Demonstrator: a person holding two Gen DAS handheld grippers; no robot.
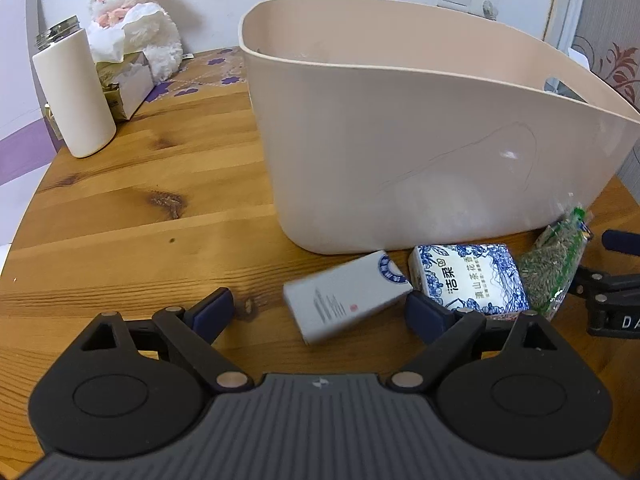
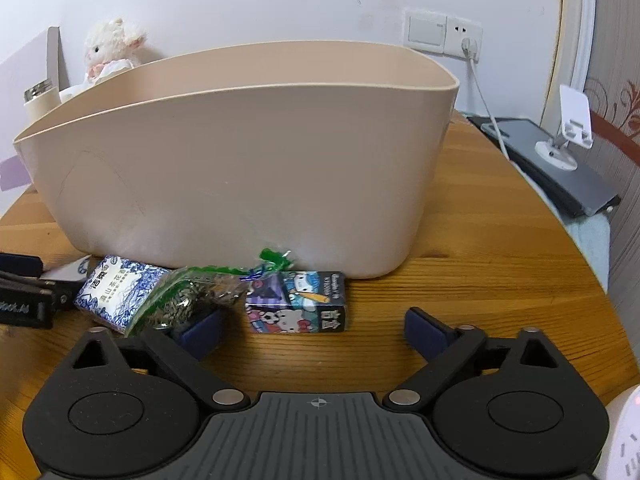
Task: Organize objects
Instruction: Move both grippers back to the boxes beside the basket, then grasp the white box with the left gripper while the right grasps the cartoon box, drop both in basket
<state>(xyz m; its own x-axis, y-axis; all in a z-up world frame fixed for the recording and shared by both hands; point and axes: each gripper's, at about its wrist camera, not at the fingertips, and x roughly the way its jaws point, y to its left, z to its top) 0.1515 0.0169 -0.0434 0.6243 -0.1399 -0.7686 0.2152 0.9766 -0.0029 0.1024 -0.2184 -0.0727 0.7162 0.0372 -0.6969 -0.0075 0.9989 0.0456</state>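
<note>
A beige plastic bin [image 1: 400, 152] stands on the wooden table; it also shows in the right wrist view [image 2: 248, 168]. In front of it lie a grey-white box [image 1: 344, 296], a blue-and-white floral box [image 1: 468, 276] [image 2: 116, 296], a clear bag of green-grey bits [image 1: 556, 260] [image 2: 192, 300] and a cartoon-printed box [image 2: 298, 302]. My left gripper [image 1: 320, 312] is open, its fingers either side of the grey-white box. My right gripper [image 2: 312, 330] is open just in front of the cartoon box; its left finger touches the bag.
A white flask [image 1: 74, 92], a tissue box [image 1: 128, 80] and a plush lamb [image 1: 136, 12] stand at the table's back left. A grey device with a phone stand [image 2: 560, 152] sits off the right edge, under a wall socket [image 2: 464, 36].
</note>
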